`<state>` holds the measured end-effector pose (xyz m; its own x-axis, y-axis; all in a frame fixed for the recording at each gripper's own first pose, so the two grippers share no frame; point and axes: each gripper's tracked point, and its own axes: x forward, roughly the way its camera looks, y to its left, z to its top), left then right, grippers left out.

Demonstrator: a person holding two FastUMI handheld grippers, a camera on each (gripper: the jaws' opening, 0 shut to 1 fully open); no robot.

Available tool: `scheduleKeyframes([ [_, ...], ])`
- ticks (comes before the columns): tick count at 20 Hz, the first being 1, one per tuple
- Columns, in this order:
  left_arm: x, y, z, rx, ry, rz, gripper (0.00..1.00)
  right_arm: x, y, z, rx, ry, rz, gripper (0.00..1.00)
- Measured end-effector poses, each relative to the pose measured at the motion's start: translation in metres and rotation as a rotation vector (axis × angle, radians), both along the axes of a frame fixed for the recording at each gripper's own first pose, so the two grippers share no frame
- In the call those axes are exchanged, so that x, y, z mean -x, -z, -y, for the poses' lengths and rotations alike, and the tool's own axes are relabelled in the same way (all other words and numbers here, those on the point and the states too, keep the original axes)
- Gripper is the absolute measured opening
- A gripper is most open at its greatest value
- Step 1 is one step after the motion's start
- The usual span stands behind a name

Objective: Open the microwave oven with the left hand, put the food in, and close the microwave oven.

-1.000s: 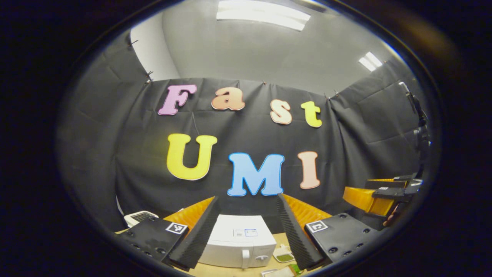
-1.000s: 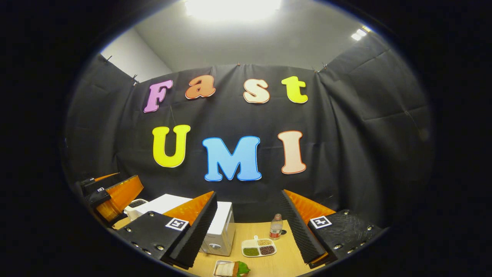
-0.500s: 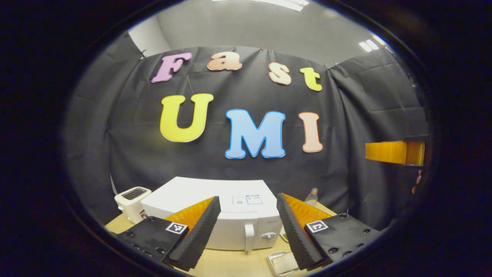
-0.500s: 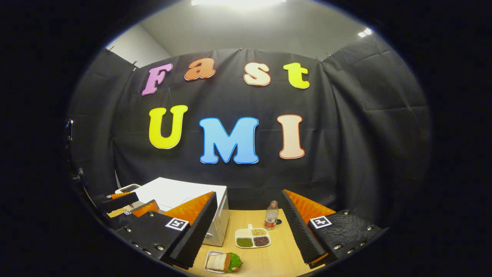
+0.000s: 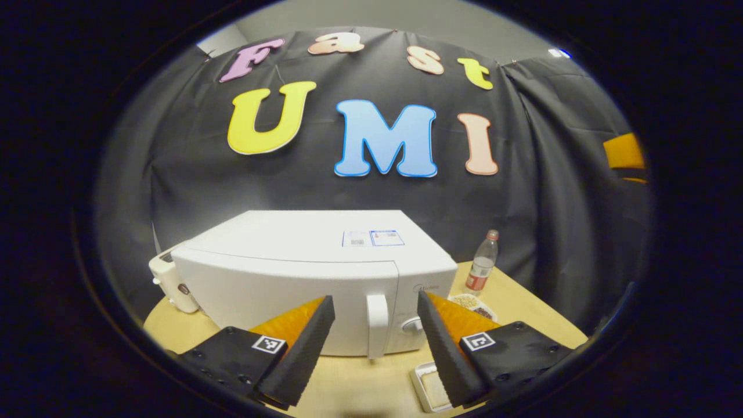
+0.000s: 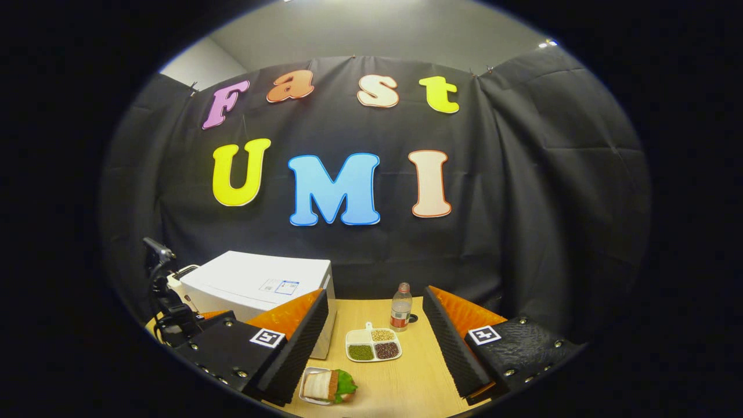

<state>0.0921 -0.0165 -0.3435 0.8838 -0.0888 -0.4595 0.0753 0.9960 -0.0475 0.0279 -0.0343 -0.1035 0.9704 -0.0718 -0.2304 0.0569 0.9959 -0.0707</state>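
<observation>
Left tool (image 5: 376,325), fingers apart, has closed in on the shut microwave (image 5: 313,278) door's handle (image 5: 377,325); right tool (image 6: 376,339) gapes above the table's (image 6: 406,389) front edge.

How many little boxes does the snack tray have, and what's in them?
3. The snack tray on the table has one pale compartment at the back left, green bits in the front left one, and one down the right with tan bits behind dark ones.

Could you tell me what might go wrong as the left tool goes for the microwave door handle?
The left tool is open with the door handle between its fingers; the handle is narrow, so a skewed closure could slip off. The sandwich tray sits close by the microwave, so the swinging door might knock it.
</observation>
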Motion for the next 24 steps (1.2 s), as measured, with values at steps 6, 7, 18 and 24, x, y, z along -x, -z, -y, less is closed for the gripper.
scheduleKeyframes([
  [6,-0.018,0.055,0.001,-0.010,-0.024,-0.077,0.78,0.001,0.011,0.012,0.009,0.022,-0.040,0.99],
  [7,-0.019,0.058,0.001,0.004,-0.020,-0.090,0.75,0.001,0.011,0.013,0.013,0.024,-0.044,0.99],
  [18,-0.015,0.056,0.009,-0.030,0.017,-0.119,0.07,0.007,0.015,0.016,-0.011,0.021,-0.049,0.99],
  [24,-0.014,0.057,0.010,-0.016,0.028,-0.162,0.07,0.011,0.014,0.010,-0.017,0.016,-0.045,0.99],
])
